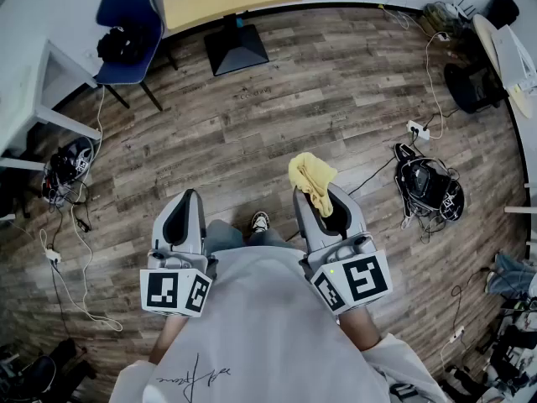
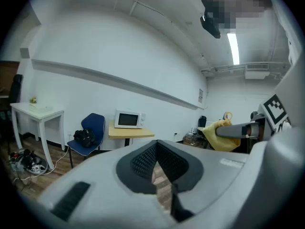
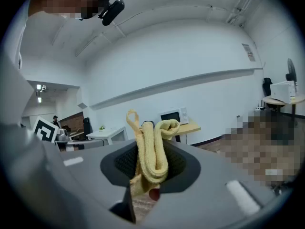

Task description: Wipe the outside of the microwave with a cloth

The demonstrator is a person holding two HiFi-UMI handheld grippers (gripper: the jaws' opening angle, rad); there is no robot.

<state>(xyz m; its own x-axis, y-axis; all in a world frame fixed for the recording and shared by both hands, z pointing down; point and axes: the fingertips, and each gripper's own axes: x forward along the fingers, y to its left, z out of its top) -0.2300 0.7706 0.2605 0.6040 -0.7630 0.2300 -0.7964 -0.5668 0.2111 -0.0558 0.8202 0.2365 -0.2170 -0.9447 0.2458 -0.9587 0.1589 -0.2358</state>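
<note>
Left gripper view: can see the microwave [image 2: 129, 119] far off across the room on a yellow worktop [image 2: 131, 133], not wiped yet by the look of it. Got the cloth [image 3: 150, 151] bunched and clamped in the right tool [image 1: 321, 208], so done with the grab. Holding the left tool [image 2: 157, 168] pinched together on nothing. Left to do, probably: walk over, then wipe the whole outside.

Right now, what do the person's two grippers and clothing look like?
Both the left gripper and right gripper have light grey shells with black ribbed pads. Each carries a white cube with black square markers; a green light glows by the right cube. The person wears a pale shirt.
</note>
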